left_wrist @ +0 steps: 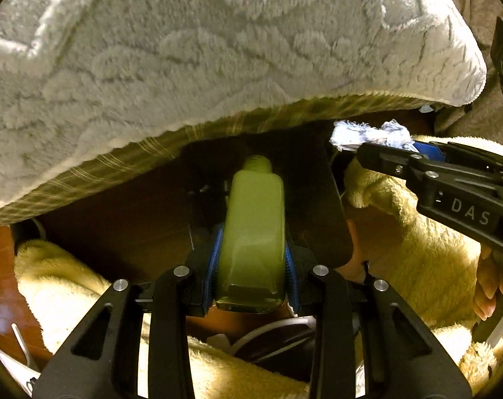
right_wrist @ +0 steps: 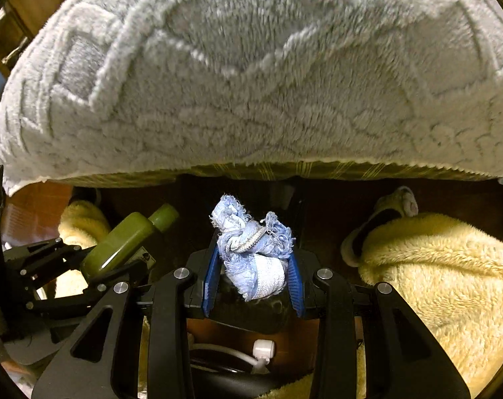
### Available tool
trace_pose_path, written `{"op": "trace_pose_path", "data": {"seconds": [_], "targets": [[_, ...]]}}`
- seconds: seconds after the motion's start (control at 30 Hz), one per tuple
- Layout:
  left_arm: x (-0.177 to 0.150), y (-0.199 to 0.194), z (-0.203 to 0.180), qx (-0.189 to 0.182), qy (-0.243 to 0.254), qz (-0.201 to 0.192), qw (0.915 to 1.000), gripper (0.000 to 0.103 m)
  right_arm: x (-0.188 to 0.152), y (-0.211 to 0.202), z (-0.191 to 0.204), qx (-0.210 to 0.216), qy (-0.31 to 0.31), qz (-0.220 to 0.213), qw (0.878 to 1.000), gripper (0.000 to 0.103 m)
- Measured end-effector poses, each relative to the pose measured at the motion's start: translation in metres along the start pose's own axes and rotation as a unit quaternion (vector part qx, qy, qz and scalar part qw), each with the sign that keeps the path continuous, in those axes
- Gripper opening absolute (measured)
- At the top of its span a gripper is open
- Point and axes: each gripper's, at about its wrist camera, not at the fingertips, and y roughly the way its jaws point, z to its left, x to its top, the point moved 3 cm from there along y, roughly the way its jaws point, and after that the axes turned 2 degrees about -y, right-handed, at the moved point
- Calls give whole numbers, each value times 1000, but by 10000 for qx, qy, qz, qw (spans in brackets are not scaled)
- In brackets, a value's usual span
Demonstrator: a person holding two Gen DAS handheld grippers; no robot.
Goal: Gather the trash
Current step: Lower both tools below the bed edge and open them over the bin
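The green bottle [left_wrist: 253,232] sits pinched between the blue ribbed pads of the left gripper [left_wrist: 253,262], base toward the camera and capped neck pointing away along the fingers, so its long axis runs straight out from the claw toward the dark gap below the grey blanket [left_wrist: 218,60]. It is a flat-sided, smooth, slightly glossy plastic flask with rounded shoulders and a short round cap; it looks rigid and slippery enough that the ribbed pads matter.

Beside it, on the bottle's right as the left wrist camera sees things, the right gripper [right_wrist: 253,272] is clamped on a wad of pale blue frayed cloth [right_wrist: 254,252]. The wad is soft, ragged and lumpy, with loose threads at its edges and a whiter woven band across its lower part; it bulges above the pads with no clear long axis.

Both pieces of trash are already in hand, so the coming move probably depends on what lies beyond the bottle's neck: a dark brown hollow under the blanket's hem, where no bin can be made out. Both claws seem about equally near that gap.

Above the bottle, the grey blanket is thick and plush with raised curved quilting, and a plaid fabric edge [left_wrist: 118,163] shows under its hem. On either side of the bottle lies cream fleece [right_wrist: 444,286], shaggy and folded. Behind the bottle's base, a white cable [right_wrist: 261,354] shows.
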Motion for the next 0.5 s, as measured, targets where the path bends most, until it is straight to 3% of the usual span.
{"op": "trace_pose_path", "data": {"seconds": [0.27,0.3,0.4,0.5], "targets": [[-1,10,11,-34,-123,119,9998,31,7,12,4,79,8,29,10000,40],[0,9,11,-38,-139,102,9998,31,8,12,3,96,8,31,9999,42],[5,9,12,-54,-176,67,9998,44,10,9,1,113,33,-16,9999,58],[7,2,13,-7,-158,26,9999,46,16,0,-1,83,96,-115,9999,61]]}}
